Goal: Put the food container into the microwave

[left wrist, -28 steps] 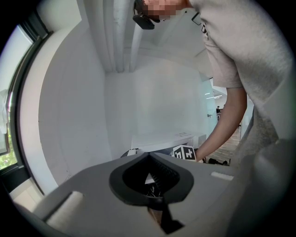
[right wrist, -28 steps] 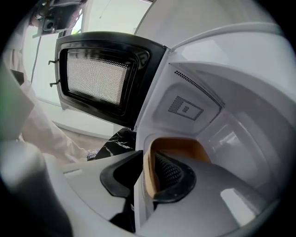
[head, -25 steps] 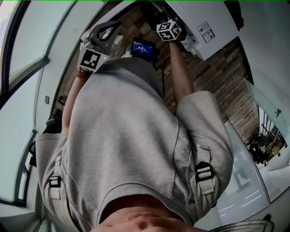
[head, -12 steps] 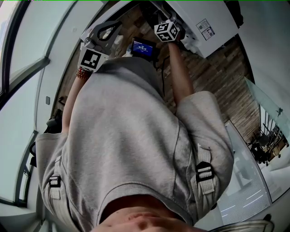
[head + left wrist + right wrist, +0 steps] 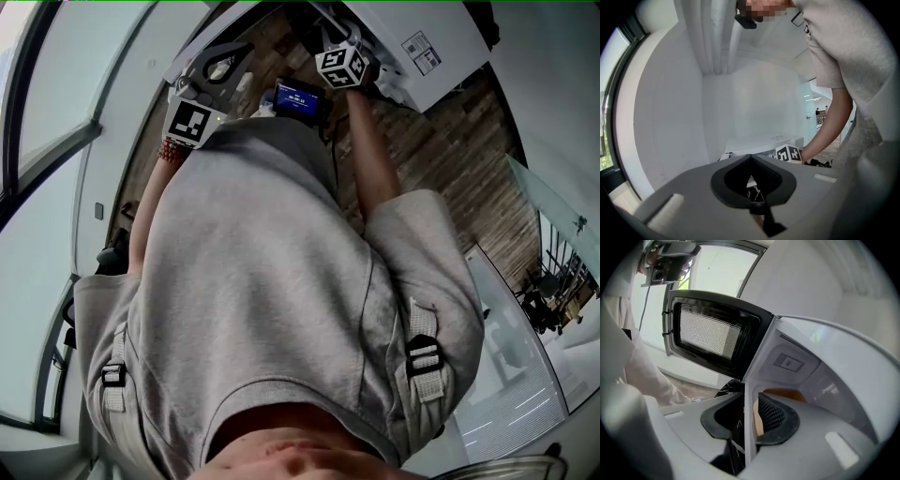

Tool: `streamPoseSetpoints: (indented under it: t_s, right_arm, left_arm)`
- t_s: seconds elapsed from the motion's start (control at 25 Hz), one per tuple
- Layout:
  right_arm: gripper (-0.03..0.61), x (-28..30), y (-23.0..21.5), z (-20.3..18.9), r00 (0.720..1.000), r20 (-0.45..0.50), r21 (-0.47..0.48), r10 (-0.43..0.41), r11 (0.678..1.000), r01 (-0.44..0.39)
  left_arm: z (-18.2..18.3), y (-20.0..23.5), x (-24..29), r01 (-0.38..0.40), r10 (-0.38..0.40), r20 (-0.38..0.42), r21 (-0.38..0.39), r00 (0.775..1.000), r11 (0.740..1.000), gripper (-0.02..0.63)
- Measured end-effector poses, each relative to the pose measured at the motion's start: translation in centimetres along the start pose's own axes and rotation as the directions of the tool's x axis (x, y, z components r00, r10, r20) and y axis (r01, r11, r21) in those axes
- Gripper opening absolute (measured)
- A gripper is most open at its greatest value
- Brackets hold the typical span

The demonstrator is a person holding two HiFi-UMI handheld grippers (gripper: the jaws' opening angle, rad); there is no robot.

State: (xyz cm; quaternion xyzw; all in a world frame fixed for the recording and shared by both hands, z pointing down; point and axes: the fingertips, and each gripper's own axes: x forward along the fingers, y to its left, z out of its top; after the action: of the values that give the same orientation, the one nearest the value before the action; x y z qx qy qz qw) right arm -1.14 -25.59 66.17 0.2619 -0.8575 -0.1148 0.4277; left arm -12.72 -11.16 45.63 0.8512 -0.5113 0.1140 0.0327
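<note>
The white microwave (image 5: 825, 362) stands with its black-framed door (image 5: 710, 331) swung wide to the left. My right gripper (image 5: 749, 401) is open at the mouth of the cavity. The microwave's white front edge (image 5: 746, 427) runs between its jaws, with the right pad (image 5: 772, 416) inside the cavity. An orange-tan strip (image 5: 782, 393) shows low in the cavity; I cannot tell whether it is the food container. My left gripper (image 5: 751, 158) is shut on nothing, held out to the side and pointing past the microwave top (image 5: 761, 139). In the head view the microwave (image 5: 427, 61) is at the upper right.
The person's grey-shirted torso (image 5: 272, 281) fills most of the head view. A small device with a lit blue screen (image 5: 298, 97) hangs between the arms. Wood-plank floor (image 5: 450, 178) lies beside the microwave. A white wall (image 5: 670, 108) and a window (image 5: 717, 258) are close by.
In the head view the right gripper's marker cube has crept slightly up and left toward the microwave. The left gripper has hardly moved.
</note>
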Motion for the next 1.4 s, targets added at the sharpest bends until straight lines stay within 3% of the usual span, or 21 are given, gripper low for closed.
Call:
streamPoseSetpoints:
  t_s: [0.28,0.56,1.16,1.4]
  right_arm:
    - [0.109,-1.8,-0.3,-0.2,1.0,0.022,0.025,-0.014,1.0,0.013]
    - [0.103,-4.3,1.1,-0.4,0.991,0.096,0.092,0.091,0.991,-0.1]
    - [0.072,-11.0,0.0,-0.8,0.989,0.15,0.103,0.015,0.994,-0.03]
    - [0.043,-13.2,-0.5,-1.2,0.983,0.184,0.163,-0.006,0.986,-0.024]
  left_arm:
    - [0.4,-1.2,0.3,0.022,-0.022,0.012,-0.001,1.0,1.0,0.002]
    - [1.1,-3.4,0.9,0.063,-0.065,0.043,0.042,0.997,0.997,0.002]
    - [2.0,-8.2,3.0,0.151,-0.157,0.071,0.086,0.985,0.985,0.002]
    - [2.4,-10.0,3.9,0.178,-0.185,0.077,0.094,0.98,0.98,0.003]
